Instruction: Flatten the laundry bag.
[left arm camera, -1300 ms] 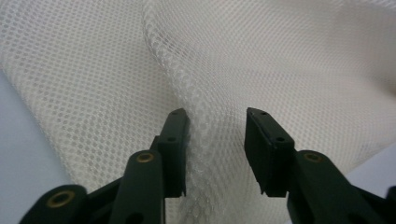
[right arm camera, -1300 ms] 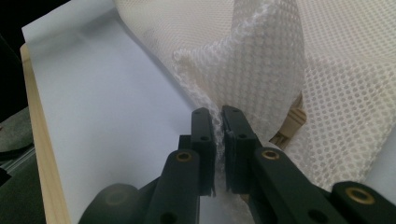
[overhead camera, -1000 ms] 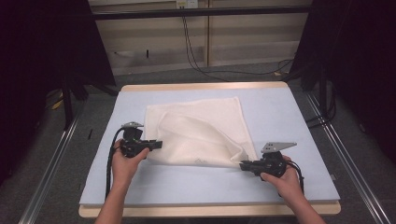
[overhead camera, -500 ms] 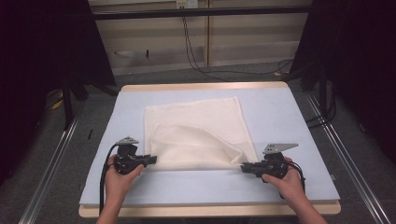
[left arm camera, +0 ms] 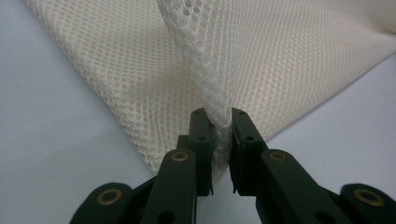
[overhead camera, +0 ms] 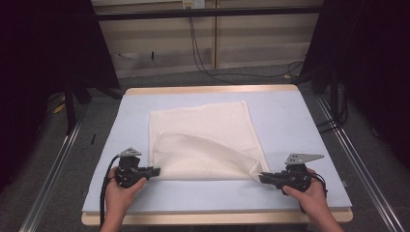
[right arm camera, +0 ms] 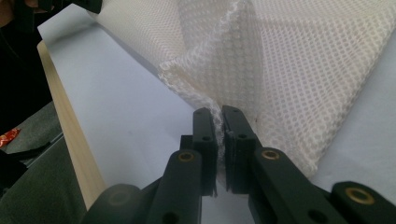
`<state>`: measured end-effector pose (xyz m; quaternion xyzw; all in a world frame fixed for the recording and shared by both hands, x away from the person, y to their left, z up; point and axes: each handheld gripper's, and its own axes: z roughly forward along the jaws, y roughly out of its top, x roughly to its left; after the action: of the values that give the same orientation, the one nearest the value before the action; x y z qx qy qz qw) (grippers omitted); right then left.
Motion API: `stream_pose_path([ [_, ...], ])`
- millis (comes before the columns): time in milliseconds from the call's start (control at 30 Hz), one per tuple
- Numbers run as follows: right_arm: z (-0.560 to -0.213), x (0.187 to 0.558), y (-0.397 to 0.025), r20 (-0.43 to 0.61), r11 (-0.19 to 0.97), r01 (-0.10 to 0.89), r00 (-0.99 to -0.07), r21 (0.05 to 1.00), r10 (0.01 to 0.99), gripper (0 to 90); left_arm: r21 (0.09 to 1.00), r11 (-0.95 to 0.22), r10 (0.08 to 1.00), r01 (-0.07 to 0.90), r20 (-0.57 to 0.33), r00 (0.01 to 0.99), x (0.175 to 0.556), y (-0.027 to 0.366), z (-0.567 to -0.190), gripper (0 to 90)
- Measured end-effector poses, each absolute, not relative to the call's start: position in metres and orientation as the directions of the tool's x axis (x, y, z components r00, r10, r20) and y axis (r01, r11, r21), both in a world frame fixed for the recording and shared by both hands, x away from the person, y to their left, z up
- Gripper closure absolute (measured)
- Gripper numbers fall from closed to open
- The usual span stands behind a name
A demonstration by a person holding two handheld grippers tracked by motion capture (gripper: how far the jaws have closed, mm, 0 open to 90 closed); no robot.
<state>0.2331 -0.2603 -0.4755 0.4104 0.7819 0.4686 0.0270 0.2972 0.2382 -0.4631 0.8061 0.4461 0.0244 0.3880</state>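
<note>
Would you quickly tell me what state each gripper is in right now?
Left gripper: closed on a corner of the white mesh cloth.
Right gripper: closed on the cloth's other near corner.

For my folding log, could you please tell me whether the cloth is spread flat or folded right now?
Partly folded: the mesh cloth has its near layer doubled back over the rest, with each near corner pinched in a hand-held gripper.

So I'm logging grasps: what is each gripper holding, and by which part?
Both hold the white mesh cloth: the left gripper pinches its near left corner, the right gripper its near right corner.
</note>
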Motion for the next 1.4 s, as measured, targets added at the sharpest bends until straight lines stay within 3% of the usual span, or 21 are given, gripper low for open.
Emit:
stream_pose_path([
  [367, -0.475, 0.23, -0.267, 0.348, 0.217, 0.614, -0.664, 0.759, 0.662, 84.6, 0.646, -0.284, 0.741, 0.708, -0.32, 0.59, 0.299, 0.245, -0.461, 78.9],
  [567, -0.472, 0.229, -0.273, 0.341, 0.212, 0.61, -0.66, 0.764, 0.67, 84.6, 0.647, -0.25, 0.757, 0.72, -0.333, 0.562, 0.3, 0.251, -0.456, 72.6],
  [667, -0.473, 0.228, -0.275, 0.339, 0.215, 0.611, -0.659, 0.762, 0.671, 84.6, 0.653, -0.226, 0.781, 0.723, -0.323, 0.535, 0.301, 0.258, -0.451, 60.8],
  [800, -0.474, 0.227, -0.275, 0.334, 0.223, 0.613, -0.659, 0.758, 0.674, 84.6, 0.667, -0.152, 0.824, 0.73, -0.323, 0.466, 0.306, 0.275, -0.444, 56.0],
  [1067, -0.475, 0.225, -0.274, 0.327, 0.228, 0.609, -0.661, 0.76, 0.675, 84.6, 0.625, -0.145, 0.842, 0.767, -0.329, 0.427, 0.316, 0.275, -0.457, 48.6],
  [1267, -0.476, 0.223, -0.275, 0.325, 0.231, 0.609, -0.662, 0.759, 0.676, 84.5, 0.584, -0.183, 0.836, 0.791, -0.332, 0.438, 0.322, 0.263, -0.47, 46.9],
  [1367, -0.476, 0.223, -0.274, 0.322, 0.234, 0.609, -0.661, 0.758, 0.678, 84.5, 0.577, -0.182, 0.825, 0.797, -0.352, 0.443, 0.324, 0.258, -0.47, 50.8],
  [1400, -0.476, 0.223, -0.274, 0.319, 0.238, 0.608, -0.663, 0.758, 0.677, 84.5, 0.572, -0.192, 0.817, 0.797, -0.357, 0.453, 0.325, 0.256, -0.471, 55.9],
])
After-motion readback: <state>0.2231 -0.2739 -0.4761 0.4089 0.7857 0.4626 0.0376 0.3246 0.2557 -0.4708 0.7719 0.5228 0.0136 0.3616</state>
